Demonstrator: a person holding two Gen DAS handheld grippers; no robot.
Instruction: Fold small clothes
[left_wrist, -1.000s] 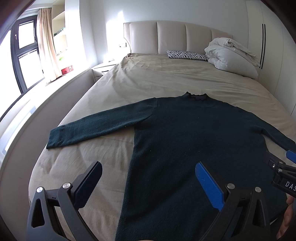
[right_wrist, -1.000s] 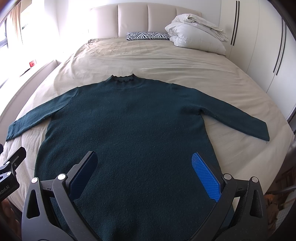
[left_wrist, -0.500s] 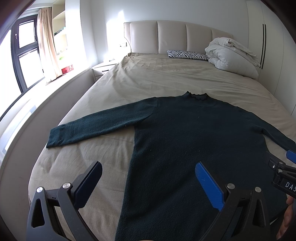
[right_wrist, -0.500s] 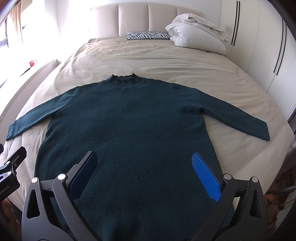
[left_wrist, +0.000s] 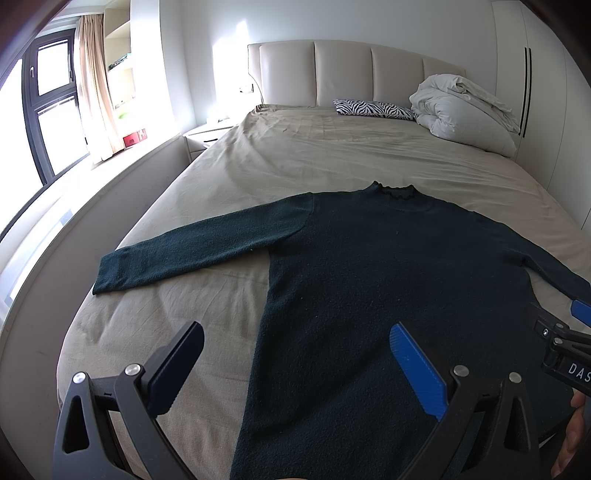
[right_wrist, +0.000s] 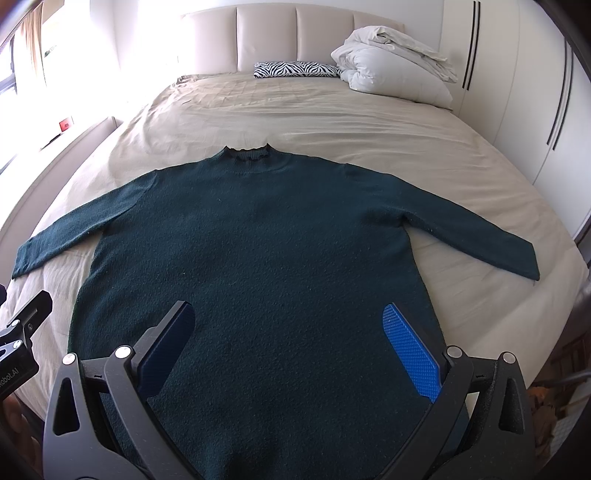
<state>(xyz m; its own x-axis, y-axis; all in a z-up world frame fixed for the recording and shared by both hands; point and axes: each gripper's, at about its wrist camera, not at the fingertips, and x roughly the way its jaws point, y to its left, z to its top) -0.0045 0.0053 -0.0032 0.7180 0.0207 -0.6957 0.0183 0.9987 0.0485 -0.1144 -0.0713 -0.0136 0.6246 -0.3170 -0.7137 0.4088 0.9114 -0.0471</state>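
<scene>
Jaws wide over sweater (right_wrist: 258, 251); right gripper (left_wrist: 569, 354) lettered "DAS".

The sweater (right_wrist: 258, 258) lies flat on the bed (right_wrist: 332, 118), sleeves spread, with bare sheet open on both sides and beyond its collar. A crumpled duvet (right_wrist: 395, 70) and a striped pillow (right_wrist: 295, 69) sit far off by the headboard. A raised ledge (left_wrist: 122, 184) borders the bed's left edge.
</scene>
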